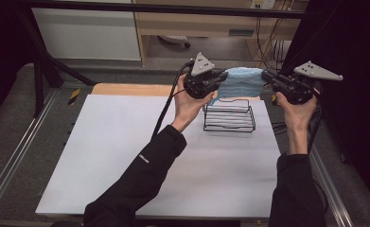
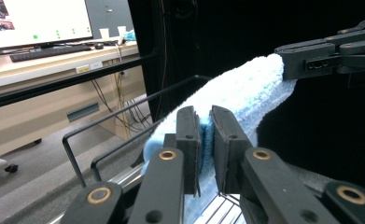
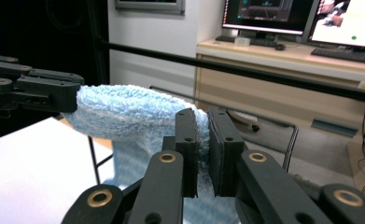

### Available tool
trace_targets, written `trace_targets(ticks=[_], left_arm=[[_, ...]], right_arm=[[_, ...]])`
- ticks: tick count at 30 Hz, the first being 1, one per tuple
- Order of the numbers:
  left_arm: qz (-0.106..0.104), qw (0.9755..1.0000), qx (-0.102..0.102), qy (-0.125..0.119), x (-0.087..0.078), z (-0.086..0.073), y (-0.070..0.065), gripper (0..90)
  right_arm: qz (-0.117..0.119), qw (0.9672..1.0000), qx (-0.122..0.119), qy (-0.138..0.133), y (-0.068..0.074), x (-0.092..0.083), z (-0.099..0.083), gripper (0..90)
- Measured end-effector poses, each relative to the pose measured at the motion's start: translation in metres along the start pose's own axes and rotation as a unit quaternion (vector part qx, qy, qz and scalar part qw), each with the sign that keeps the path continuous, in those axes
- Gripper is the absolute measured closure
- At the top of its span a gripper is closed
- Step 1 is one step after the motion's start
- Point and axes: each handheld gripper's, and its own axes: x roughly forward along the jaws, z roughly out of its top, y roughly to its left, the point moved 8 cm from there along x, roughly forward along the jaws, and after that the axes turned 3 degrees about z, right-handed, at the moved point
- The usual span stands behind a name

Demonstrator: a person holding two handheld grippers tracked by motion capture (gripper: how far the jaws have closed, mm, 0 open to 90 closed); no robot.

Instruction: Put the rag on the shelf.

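One light blue towel [image 1: 242, 82] hangs stretched between two grippers above the bench [image 1: 126, 156]. The left gripper [image 1: 218, 80] pinches its nine o'clock end; the right gripper [image 1: 268, 76] clamps the three o'clock end (fingers closed on cloth). One wire rack [image 1: 230, 118], possibly touching the towel, stands beneath.

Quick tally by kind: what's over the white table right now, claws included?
Light blue towel, stretched between the claws: 1
Black wire rack on the table: 1
Claws, left claw and right claw, each shut on the towel: 2
Total: 4
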Motion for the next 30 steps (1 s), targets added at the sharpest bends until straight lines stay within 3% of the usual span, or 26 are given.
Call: trace_targets(ticks=[9, 17, 25, 30], left_arm=[[-0.014, 0.9995, 0.004, 0.030, 0.002, -0.014, -0.008, 81.2], [-0.022, 0.9986, 0.012, 0.047, 0.001, -0.019, -0.009, 79.7], [-0.034, 0.9990, -0.015, 0.023, -0.015, 0.012, -0.002, 74.0], [-0.030, 0.9991, -0.027, 0.011, -0.019, 0.030, 0.001, 74.6]], right_arm=[[0.010, 0.9995, 0.000, 0.030, 0.001, 0.000, -0.017, 83.0], [0.011, 0.9994, -0.004, 0.033, 0.001, 0.002, -0.025, 83.1], [0.013, 0.9993, -0.011, 0.034, 0.001, 0.002, -0.027, 83.4], [0.013, 0.9990, -0.018, 0.039, 0.002, 0.002, -0.030, 83.4]])
